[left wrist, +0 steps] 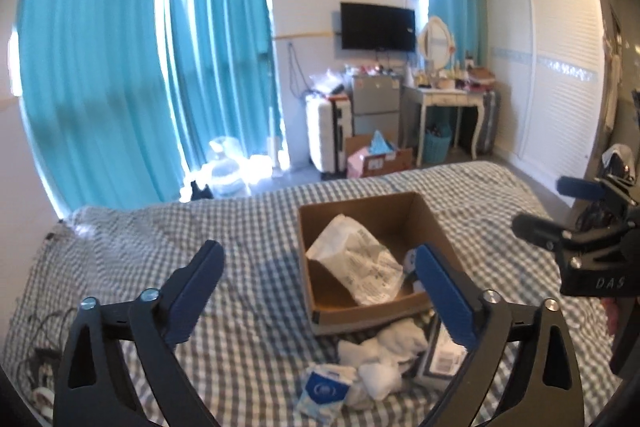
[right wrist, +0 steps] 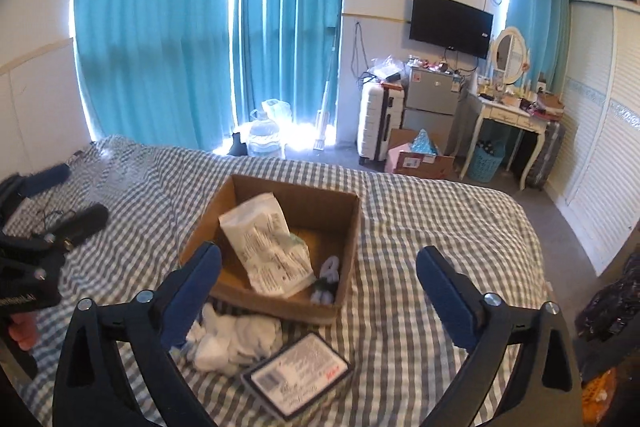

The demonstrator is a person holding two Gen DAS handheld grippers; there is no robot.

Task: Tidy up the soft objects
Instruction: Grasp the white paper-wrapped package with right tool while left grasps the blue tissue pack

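Jaws of both grippers [left wrist: 320, 269] [right wrist: 318, 273] wide, empty

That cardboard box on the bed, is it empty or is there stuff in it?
Not empty. The open-topped cardboard box holds a white printed packet and a small grey-white bundle.

Packet [right wrist: 266, 247] inside box [right wrist: 320, 199] on bed [right wrist: 440, 227], socks [right wrist: 236, 341] just before it.

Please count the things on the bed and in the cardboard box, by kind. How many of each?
Cardboard box: 1
White printed pouch in the box: 1
Small grey-white bundle in the box: 1
Pile of white cloths: 1
Flat labelled packet: 1
Blue-and-white packet: 1
Total: 6
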